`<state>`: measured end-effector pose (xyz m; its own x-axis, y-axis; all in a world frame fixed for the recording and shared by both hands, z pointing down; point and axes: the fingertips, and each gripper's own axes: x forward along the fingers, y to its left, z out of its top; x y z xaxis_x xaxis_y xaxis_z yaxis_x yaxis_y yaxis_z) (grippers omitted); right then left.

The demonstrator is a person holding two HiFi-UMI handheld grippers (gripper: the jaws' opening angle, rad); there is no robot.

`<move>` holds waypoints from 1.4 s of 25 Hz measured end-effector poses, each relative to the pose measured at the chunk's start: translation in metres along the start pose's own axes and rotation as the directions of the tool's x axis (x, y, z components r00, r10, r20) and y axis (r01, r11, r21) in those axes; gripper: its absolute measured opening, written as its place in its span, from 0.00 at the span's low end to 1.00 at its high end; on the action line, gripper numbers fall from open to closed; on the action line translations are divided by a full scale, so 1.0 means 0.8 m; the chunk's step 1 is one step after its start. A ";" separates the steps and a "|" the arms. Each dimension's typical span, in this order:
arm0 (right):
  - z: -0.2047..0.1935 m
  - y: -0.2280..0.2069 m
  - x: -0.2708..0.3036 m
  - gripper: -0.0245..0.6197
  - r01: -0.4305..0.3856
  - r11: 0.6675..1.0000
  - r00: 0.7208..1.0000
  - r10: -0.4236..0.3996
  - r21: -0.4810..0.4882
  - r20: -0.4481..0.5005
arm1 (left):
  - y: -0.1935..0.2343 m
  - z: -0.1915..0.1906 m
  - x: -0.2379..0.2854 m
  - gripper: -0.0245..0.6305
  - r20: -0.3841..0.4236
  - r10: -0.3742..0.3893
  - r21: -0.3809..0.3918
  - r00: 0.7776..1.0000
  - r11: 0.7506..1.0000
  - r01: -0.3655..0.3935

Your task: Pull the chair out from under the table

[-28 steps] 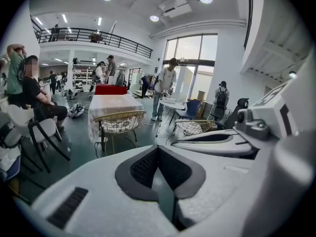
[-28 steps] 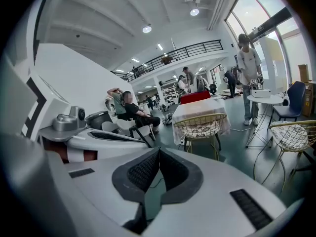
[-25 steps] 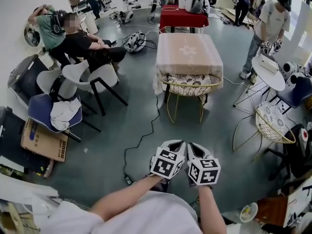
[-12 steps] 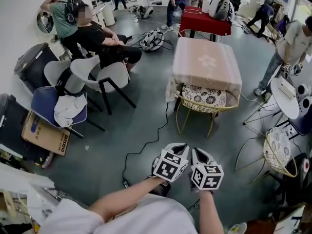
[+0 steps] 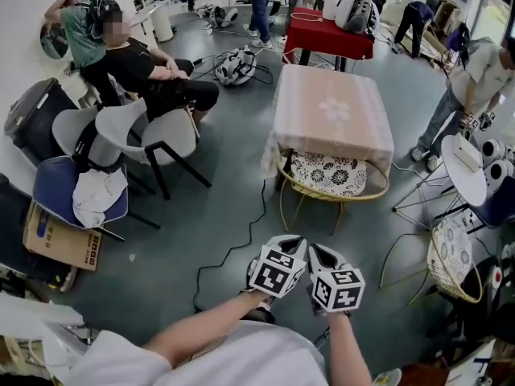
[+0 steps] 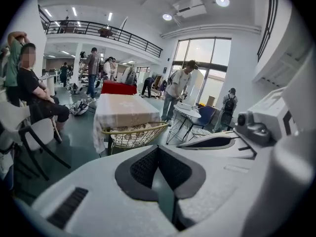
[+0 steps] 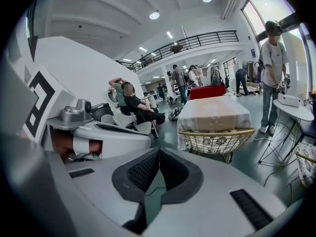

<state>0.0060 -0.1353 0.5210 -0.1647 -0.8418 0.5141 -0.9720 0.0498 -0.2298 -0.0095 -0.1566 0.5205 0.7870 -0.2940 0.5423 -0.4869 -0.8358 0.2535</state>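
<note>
Head view. Left tool [image 5: 294, 240] and right tool [image 5: 316, 245] side by side at bottom centre, tips aimed up-frame toward the chair [image 5: 333, 197]. Well apart from it, with bare grey floor [image 5: 201, 207] between, crossed only by a thin black cable [image 5: 262, 203]. Chair tucked in at the near edge of the bench [image 5: 331, 107], patterned cushion under the cloth's hem, gold wire back facing the tools. Open floor left of the chair as far as the white chairs [image 5: 149, 131]. Tighter on the right: a round white stand [image 5: 464, 158] and a second wire chair [image 5: 451, 252].

Left gripper view. Jaws pressed together, nothing between. Chair's gold rim ahead beyond the tips, slightly left, bench behind it.

Right gripper view. Jaws likewise together, empty. Chair ahead and slightly right, back rim toward the tool, clear floor in front.
</note>
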 end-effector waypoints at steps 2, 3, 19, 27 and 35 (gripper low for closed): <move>0.009 -0.002 0.015 0.04 -0.005 1.000 1.000 0.005 -0.018 -0.007 | 0.013 0.010 0.006 0.04 -0.002 -0.011 0.002 1.000 1.000 0.011; 0.013 -0.003 0.021 0.04 -0.008 1.000 1.000 0.007 -0.023 -0.009 | 0.019 0.015 0.008 0.04 -0.005 -0.016 0.002 1.000 1.000 0.016; 0.044 -0.069 0.081 0.04 -0.060 0.988 0.994 0.047 -0.139 -0.097 | 0.052 0.056 0.085 0.04 -0.010 -0.074 0.034 0.997 0.997 0.074; 0.049 -0.147 0.107 0.04 -0.135 0.969 0.983 0.105 -0.205 -0.152 | 0.048 0.076 0.164 0.04 -0.050 -0.020 0.065 0.999 0.998 0.024; 0.050 -0.210 0.130 0.04 -0.222 0.927 0.963 0.161 -0.302 -0.214 | 0.048 0.081 0.233 0.04 -0.087 0.030 0.096 0.996 0.995 -0.021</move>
<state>0.1591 -0.2531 0.5800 -0.3509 -0.6877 0.6355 -0.9152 0.3955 -0.0773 0.1433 -0.2737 0.5793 0.7362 -0.2772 0.6174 -0.4650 -0.8700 0.1638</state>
